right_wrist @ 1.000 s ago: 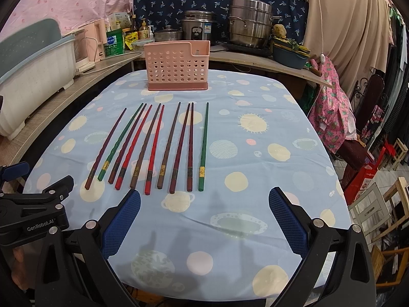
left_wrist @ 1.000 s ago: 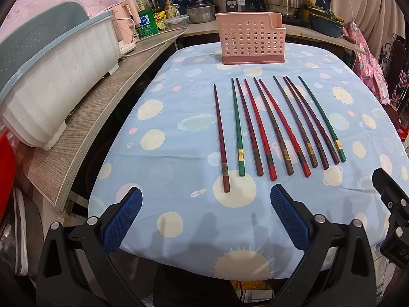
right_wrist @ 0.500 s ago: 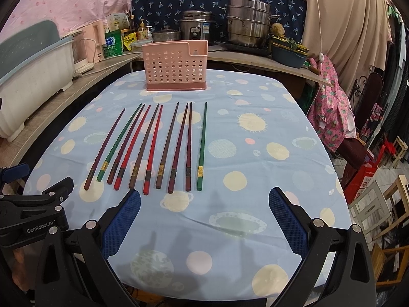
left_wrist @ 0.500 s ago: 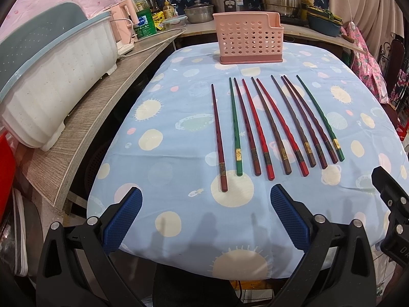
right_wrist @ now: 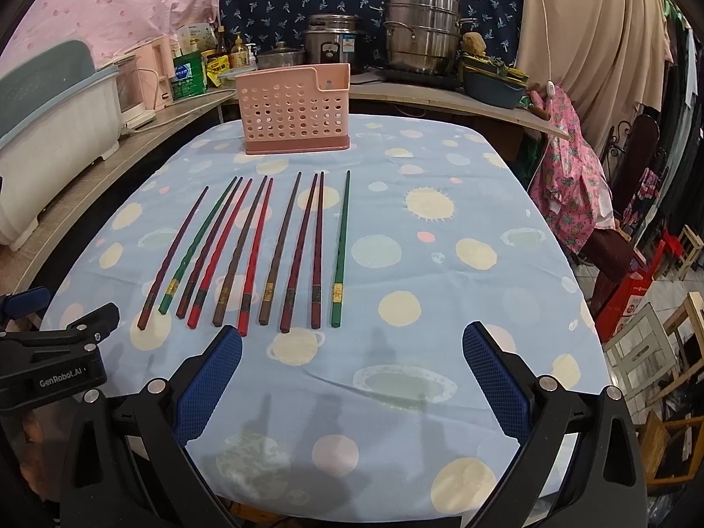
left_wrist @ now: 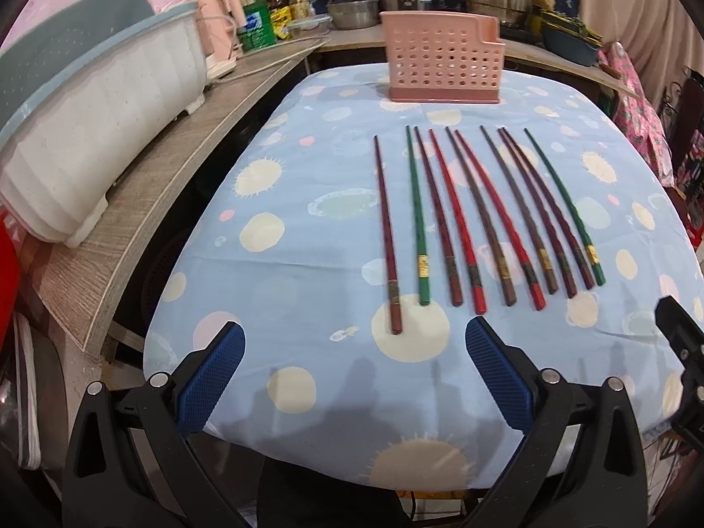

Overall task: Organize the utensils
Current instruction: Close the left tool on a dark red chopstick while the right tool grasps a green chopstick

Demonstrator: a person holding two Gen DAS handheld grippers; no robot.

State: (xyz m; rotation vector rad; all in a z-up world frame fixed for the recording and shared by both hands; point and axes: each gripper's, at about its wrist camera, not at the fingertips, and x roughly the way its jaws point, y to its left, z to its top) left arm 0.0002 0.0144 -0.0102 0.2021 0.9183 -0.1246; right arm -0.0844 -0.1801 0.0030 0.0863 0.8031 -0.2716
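Several chopsticks (left_wrist: 479, 215) in red, green and brown lie side by side on the blue spotted tablecloth (left_wrist: 308, 229); they also show in the right wrist view (right_wrist: 264, 251). A pink perforated utensil basket (left_wrist: 442, 64) stands upright beyond them, also in the right wrist view (right_wrist: 294, 108). My left gripper (left_wrist: 354, 376) is open and empty, just short of the chopsticks' near ends. My right gripper (right_wrist: 352, 378) is open and empty, just short of the rightmost green chopstick (right_wrist: 341, 246).
A white dish rack (left_wrist: 88, 132) sits on the wooden counter (left_wrist: 145, 202) to the left. Pots and bottles (right_wrist: 374, 48) line the back counter. A pink cloth over a chair (right_wrist: 572, 176) stands at the right of the table.
Both grippers have moved slightly forward toward the chopsticks. The chopsticks and basket have not moved.
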